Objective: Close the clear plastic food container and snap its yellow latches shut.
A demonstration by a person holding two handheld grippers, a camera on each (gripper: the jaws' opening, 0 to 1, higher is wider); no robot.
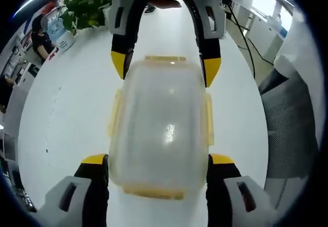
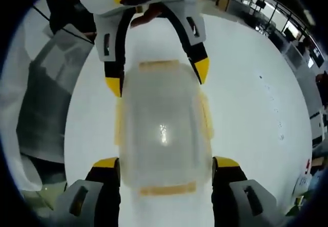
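The clear container (image 1: 159,135) lies lid-on at the middle of the white tabletop (image 1: 66,124), its yellow latches (image 1: 209,118) seemingly unsnapped. The left hand-held gripper (image 1: 156,168) and right hand-held gripper (image 2: 165,168) straddle opposite ends, jaws spread wide, gripping nothing. Pressing the latches down against the container's sides likely comes next.

No text, label or number can be read anywhere. The container (image 1: 160,129) carries no legible marking on its lid. Items beyond the tabletop (image 1: 66,109) are too blurred for any lettering.
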